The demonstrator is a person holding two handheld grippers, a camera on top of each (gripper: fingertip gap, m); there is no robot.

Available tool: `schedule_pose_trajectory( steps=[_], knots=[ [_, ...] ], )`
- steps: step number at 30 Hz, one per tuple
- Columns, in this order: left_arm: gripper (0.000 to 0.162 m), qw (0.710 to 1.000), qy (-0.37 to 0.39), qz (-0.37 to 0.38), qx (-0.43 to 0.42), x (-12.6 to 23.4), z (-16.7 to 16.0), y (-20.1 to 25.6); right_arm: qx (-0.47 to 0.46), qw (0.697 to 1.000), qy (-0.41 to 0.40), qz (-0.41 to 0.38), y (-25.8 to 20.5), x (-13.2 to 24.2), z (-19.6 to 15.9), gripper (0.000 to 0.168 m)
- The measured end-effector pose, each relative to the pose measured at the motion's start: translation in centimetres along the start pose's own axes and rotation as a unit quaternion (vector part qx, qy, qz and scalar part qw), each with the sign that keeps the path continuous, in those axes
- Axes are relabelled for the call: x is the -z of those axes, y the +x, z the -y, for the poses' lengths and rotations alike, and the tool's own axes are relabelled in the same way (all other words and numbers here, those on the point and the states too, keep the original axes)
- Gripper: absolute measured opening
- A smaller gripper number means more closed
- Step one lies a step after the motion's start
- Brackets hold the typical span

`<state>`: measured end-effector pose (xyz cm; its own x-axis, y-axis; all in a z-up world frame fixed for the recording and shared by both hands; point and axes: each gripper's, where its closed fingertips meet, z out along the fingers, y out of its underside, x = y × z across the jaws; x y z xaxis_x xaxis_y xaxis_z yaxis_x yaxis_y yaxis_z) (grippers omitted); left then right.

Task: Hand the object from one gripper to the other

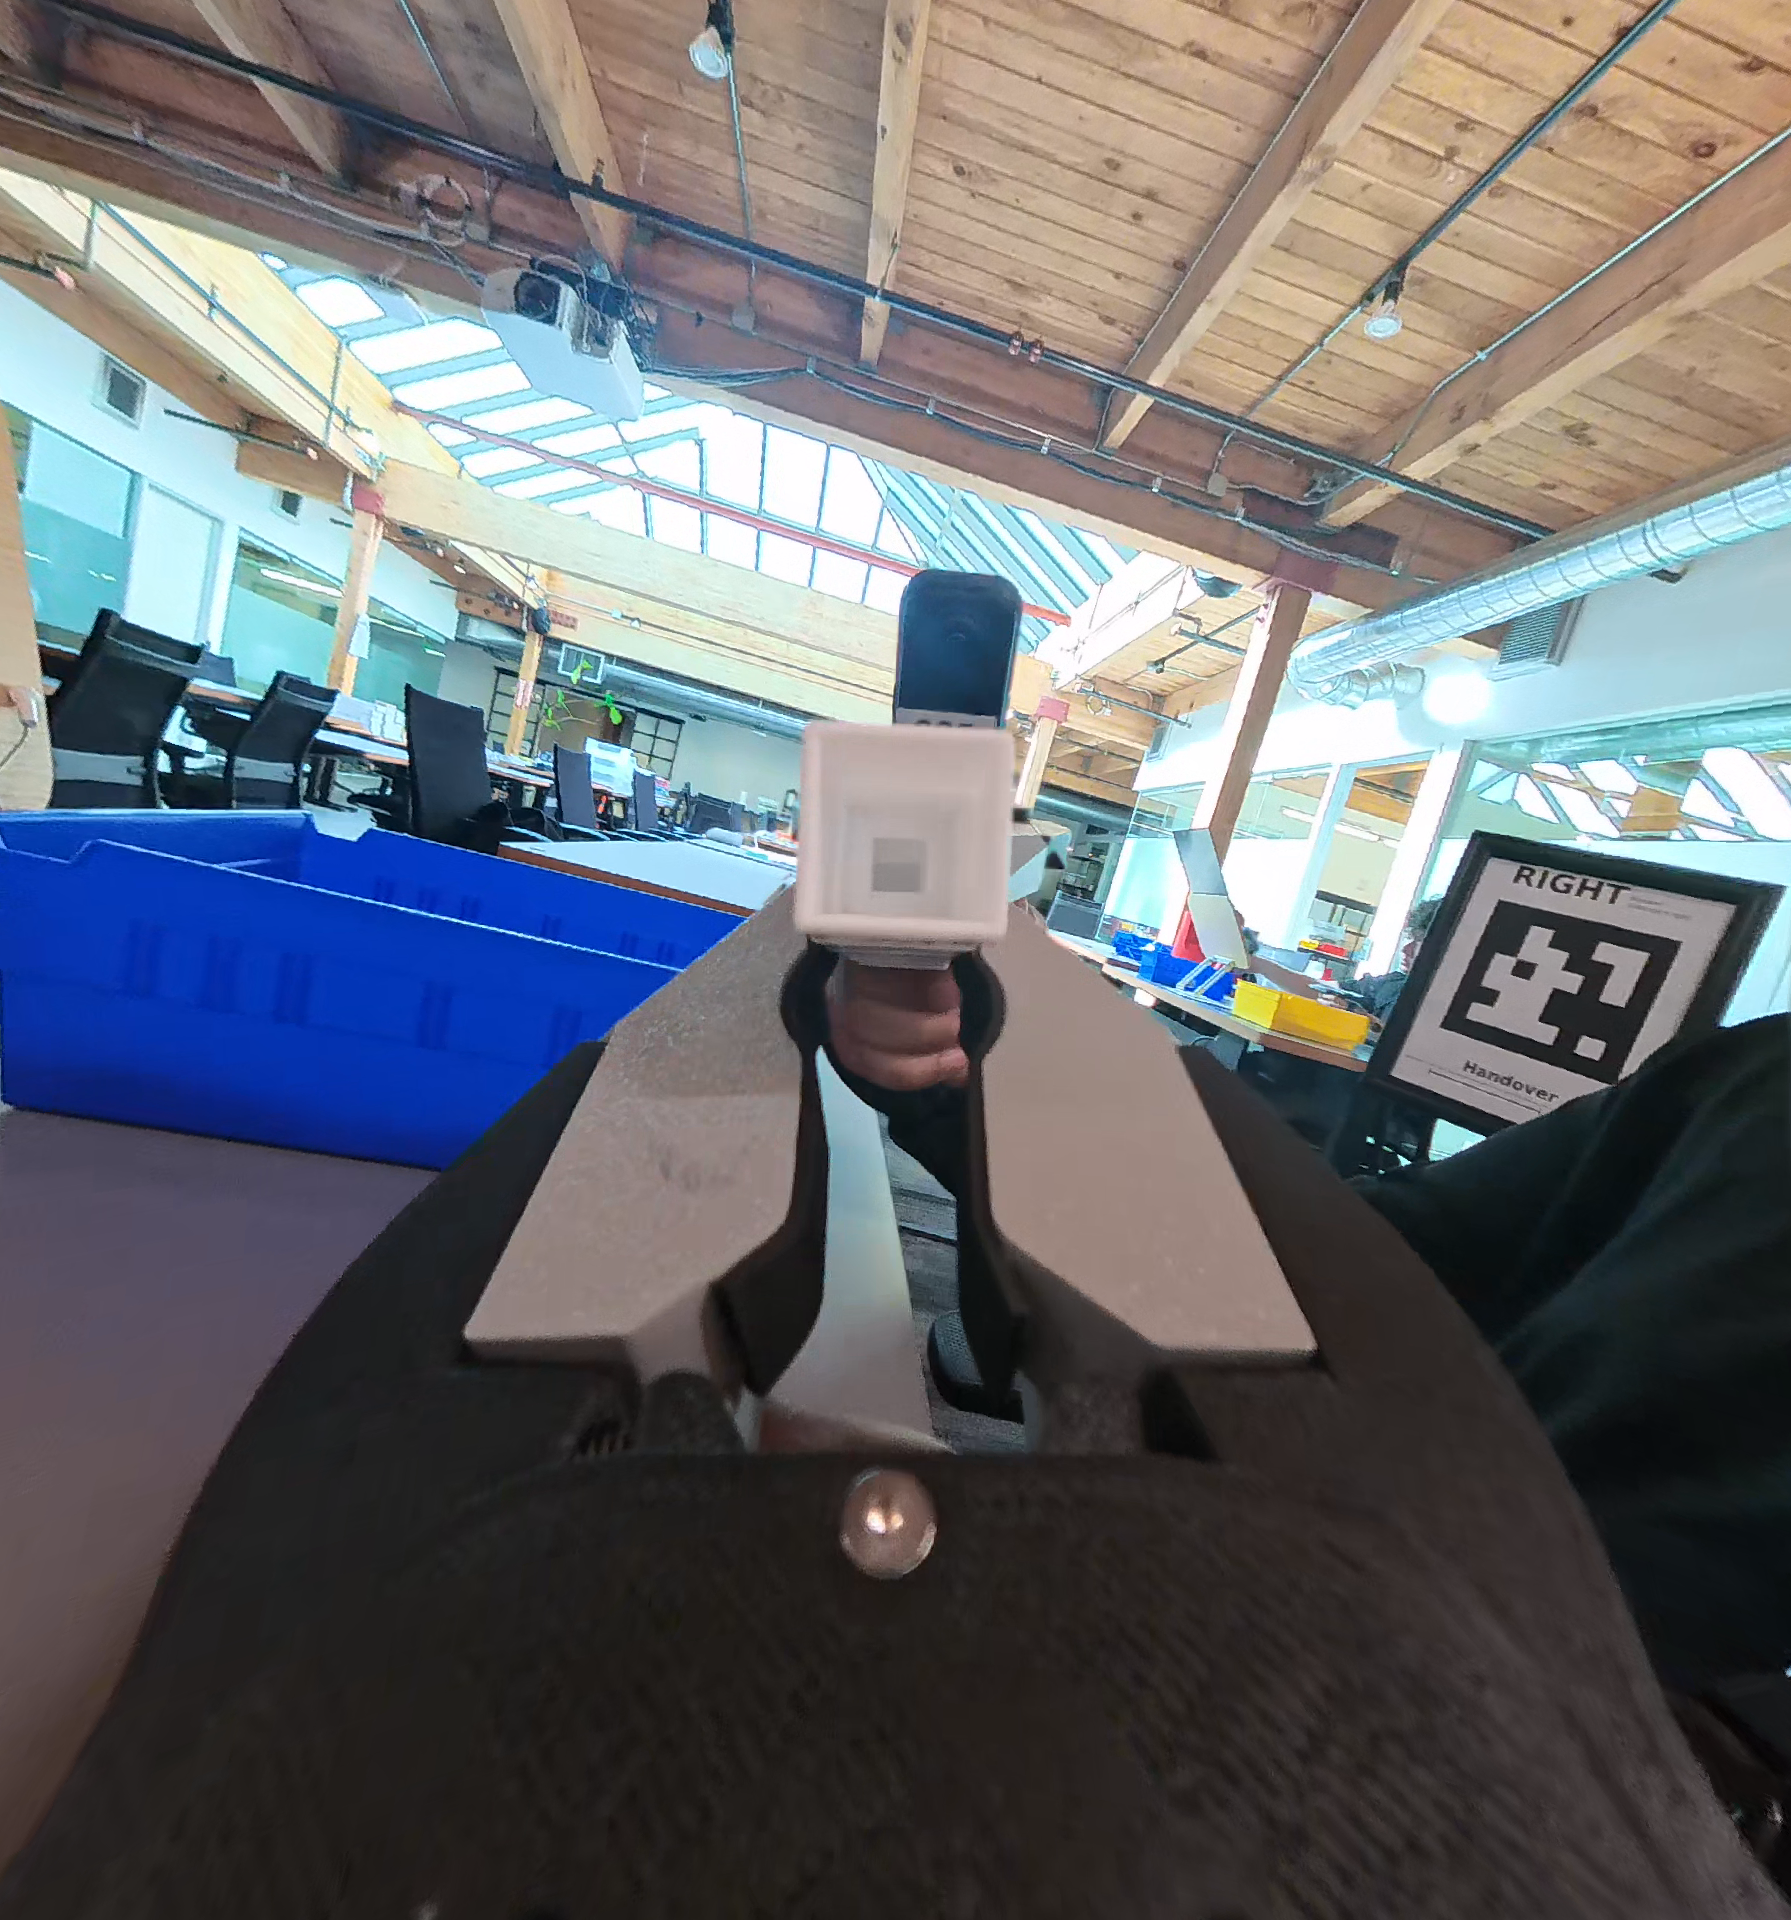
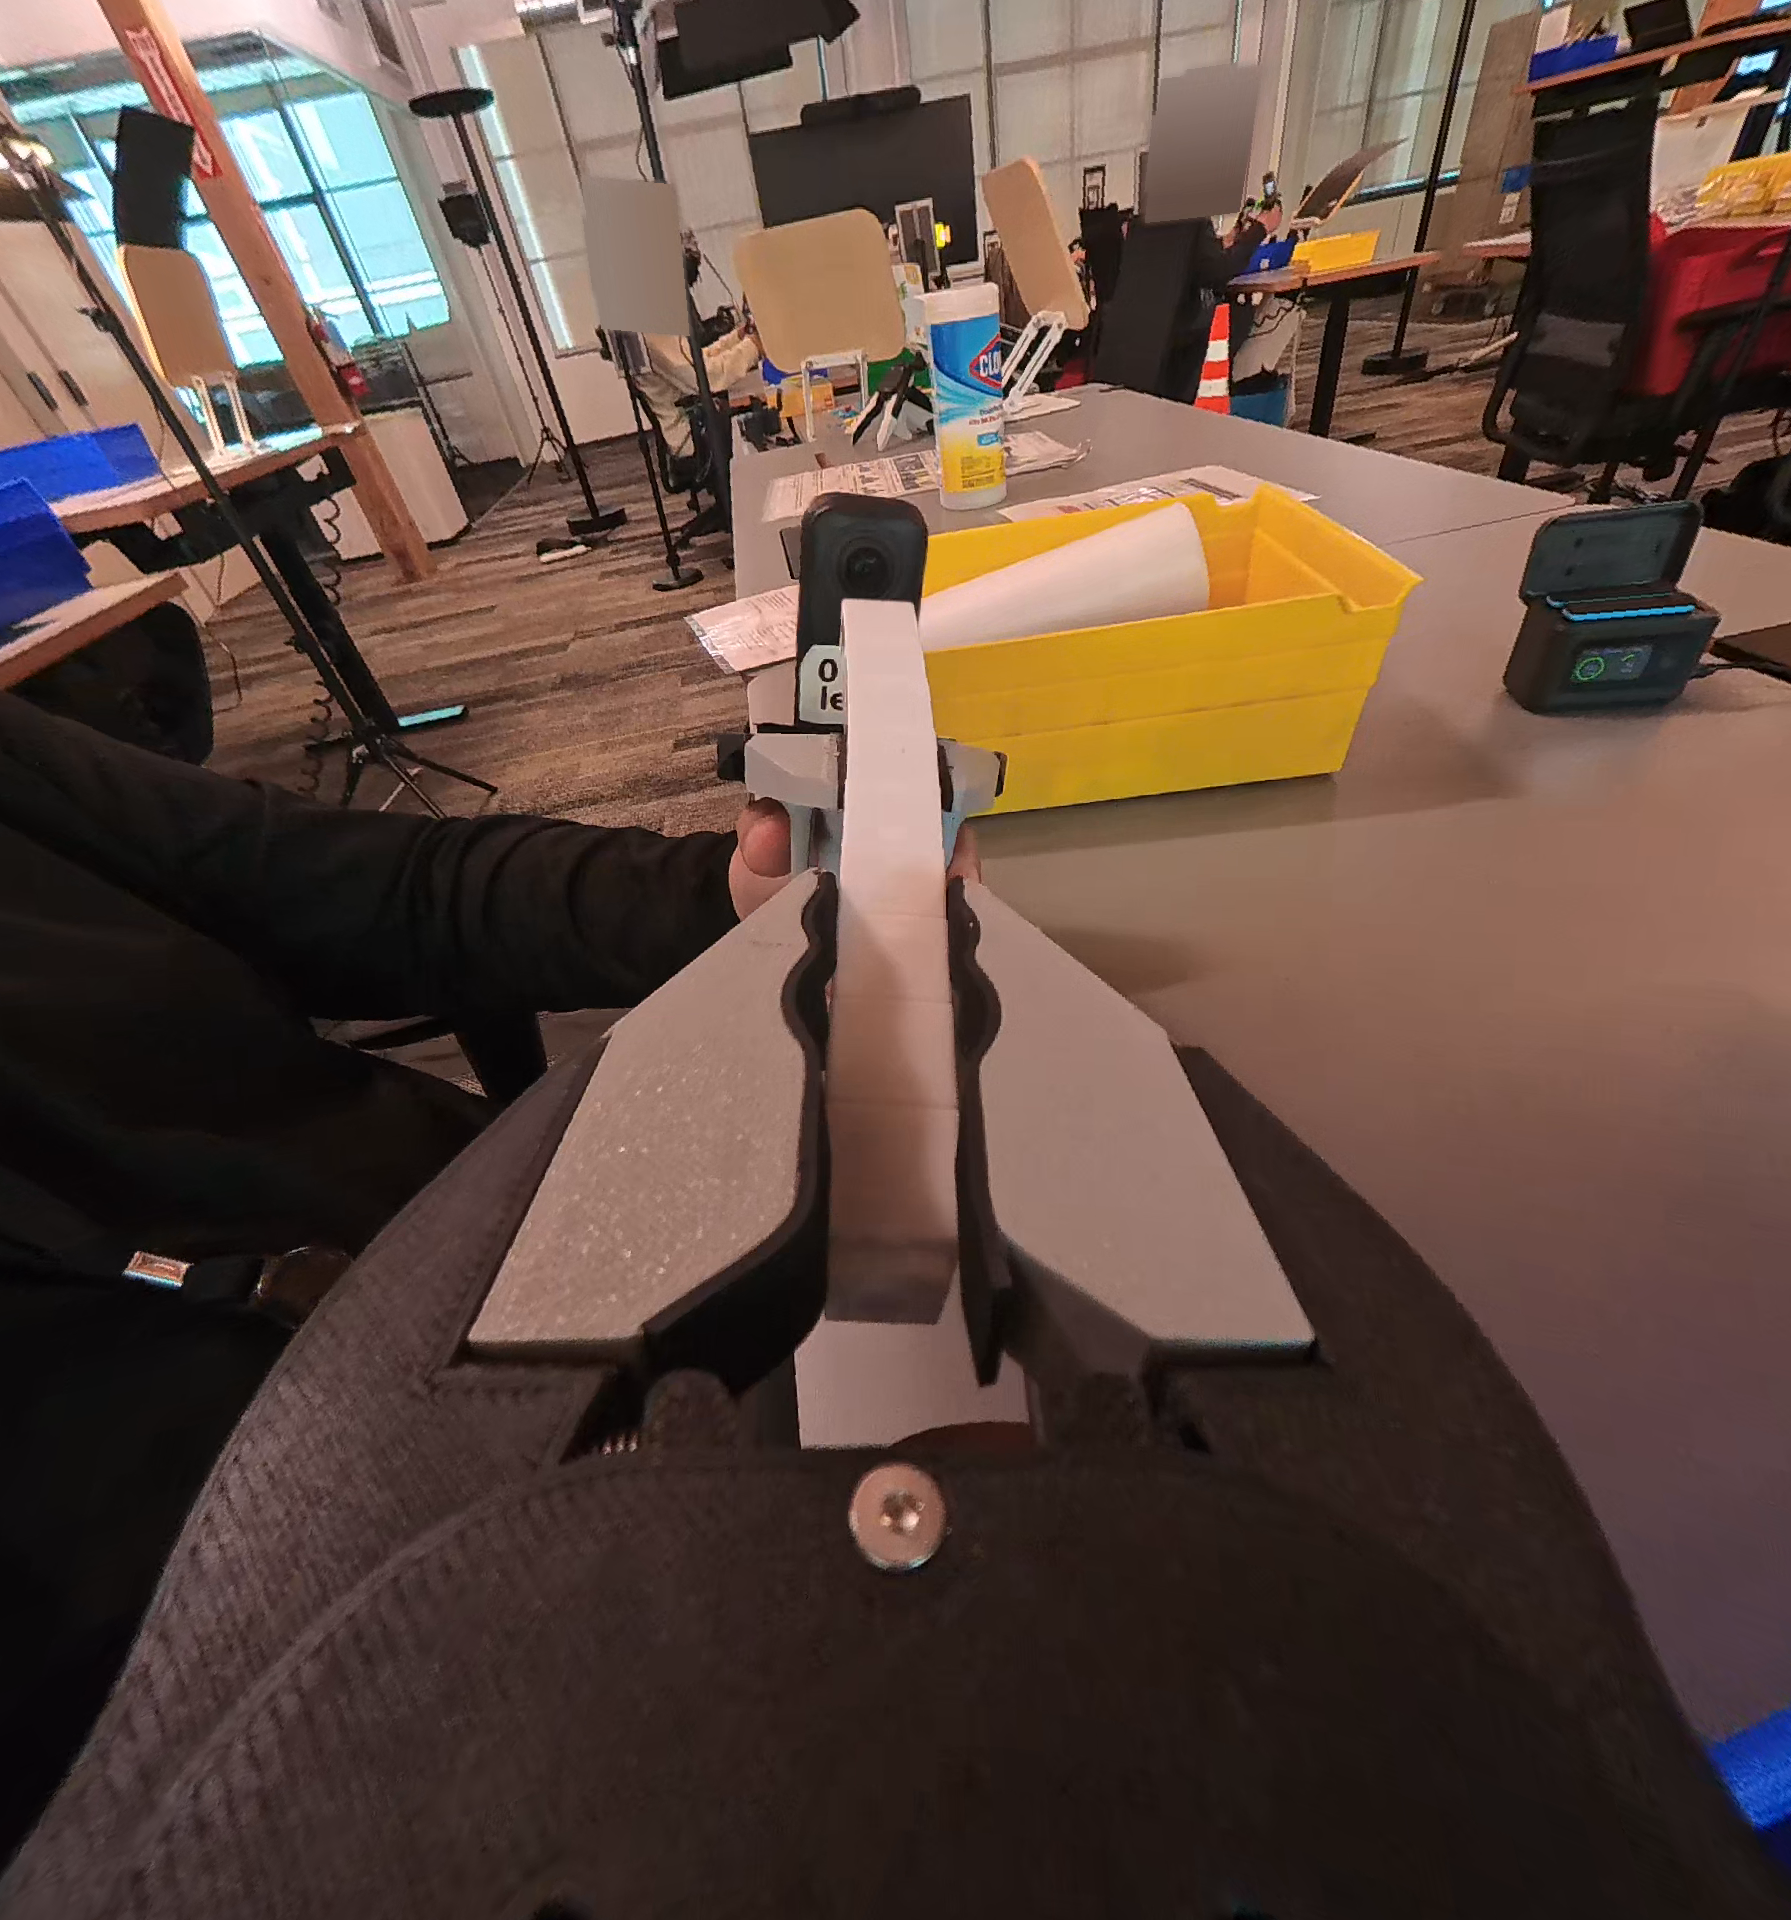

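A long white square bar (image 2: 886, 987) lies between my right gripper's (image 2: 891, 894) fingers, which are shut on it along most of their length. The bar's far end sits between the fingertips of my left gripper (image 2: 875, 774), which press on both its sides. In the left wrist view the bar (image 1: 906, 831) faces me end-on, hollow, at my left gripper's (image 1: 896, 966) fingertips. Behind the bar are the right gripper's camera (image 1: 958, 649) and the hand (image 1: 901, 1039) that holds it. Both grippers are above the grey table (image 2: 1390, 987).
A blue bin (image 1: 299, 966) stands on the table to the left. A framed marker sign (image 1: 1566, 966) stands at the right. A yellow bin (image 2: 1182, 665) holds a white cone (image 2: 1078, 571). Beyond are a wipes canister (image 2: 969, 395) and a dark case (image 2: 1608, 623). A black sleeve (image 2: 403, 914) reaches in. The tips of both grippers are at nearly the same place.
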<state>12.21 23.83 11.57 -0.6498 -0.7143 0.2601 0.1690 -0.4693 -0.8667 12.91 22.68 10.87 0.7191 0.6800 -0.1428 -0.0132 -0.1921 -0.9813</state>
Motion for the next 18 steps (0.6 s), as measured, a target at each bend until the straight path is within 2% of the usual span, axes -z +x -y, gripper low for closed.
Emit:
schedule_pose_trajectory(
  steps=[5, 12, 14, 18],
  knots=[
    [0.02, 0.999, -0.003, 0.006, -0.037, -0.2, 0.1, 0.3, -0.005, 1.0, 0.005, -0.001, 0.0, 0.1, 0.2, 0.019],
    [0.02, 0.998, -0.038, 0.012, -0.047, -0.7, -1.4, 0.3, 0.001, 0.999, -0.039, -0.015, 0.1, -0.6, -1.2, 0.028],
    [0.02, 0.998, -0.038, 0.018, -0.05, -0.6, -1.4, 0.0, 0.015, 0.997, -0.074, -0.025, 0.4, -1.1, -2.5, 0.024],
    [0.023, 0.999, -0.032, 0.026, -0.034, -0.3, -1.0, -0.5, 0.0, 0.997, -0.07, -0.014, 0.4, -1.4, -2.3, 0.019]
  ],
)
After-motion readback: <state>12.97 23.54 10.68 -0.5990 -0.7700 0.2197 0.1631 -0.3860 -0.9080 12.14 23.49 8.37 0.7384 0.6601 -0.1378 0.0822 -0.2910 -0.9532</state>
